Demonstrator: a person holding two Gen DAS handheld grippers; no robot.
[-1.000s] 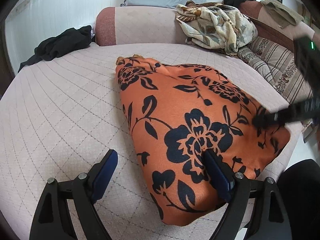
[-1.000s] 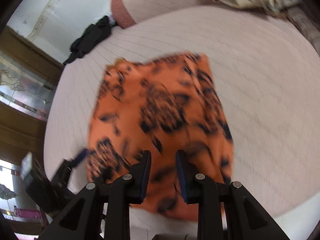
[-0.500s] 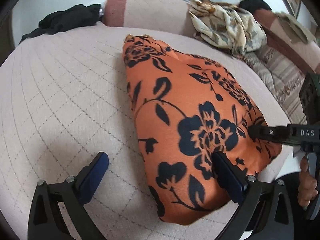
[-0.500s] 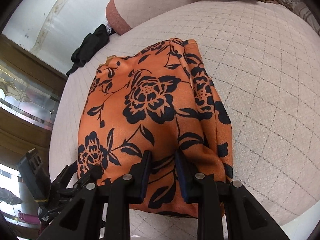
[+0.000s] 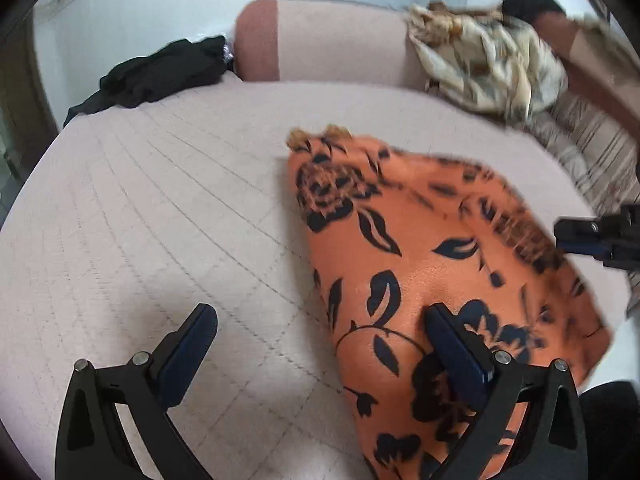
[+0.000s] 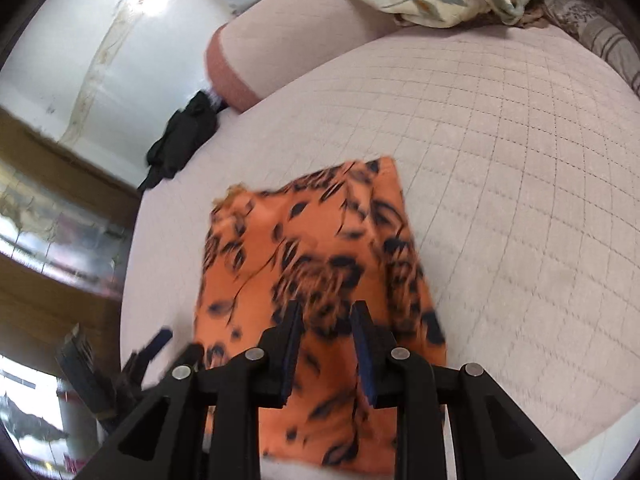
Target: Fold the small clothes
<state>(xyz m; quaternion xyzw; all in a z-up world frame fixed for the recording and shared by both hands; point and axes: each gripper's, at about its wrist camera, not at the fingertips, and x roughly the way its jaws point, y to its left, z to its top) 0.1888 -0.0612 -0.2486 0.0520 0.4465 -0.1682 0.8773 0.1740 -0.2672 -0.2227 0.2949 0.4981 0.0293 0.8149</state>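
Orange floral garment (image 5: 432, 264) on quilted bed (image 5: 160, 220); left gripper (image 5: 320, 340) spread wide, right gripper (image 6: 326, 322) half-parted, empty, both angled downward.

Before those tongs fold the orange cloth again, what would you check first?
1. Orange cloth lies flat on the bed: ok.
2. Left tongs open wide, holding nothing: ok.
3. Right tongs narrow, over the cloth; gripping it or not: cannot tell.
4. Black garment and the patterned pile lie apart from the cloth: ok.
5. Cloth's near edge close to the bed's edge: cannot tell whether it overhangs.
6. Picture sharp enough to aim: not ok, blurred.
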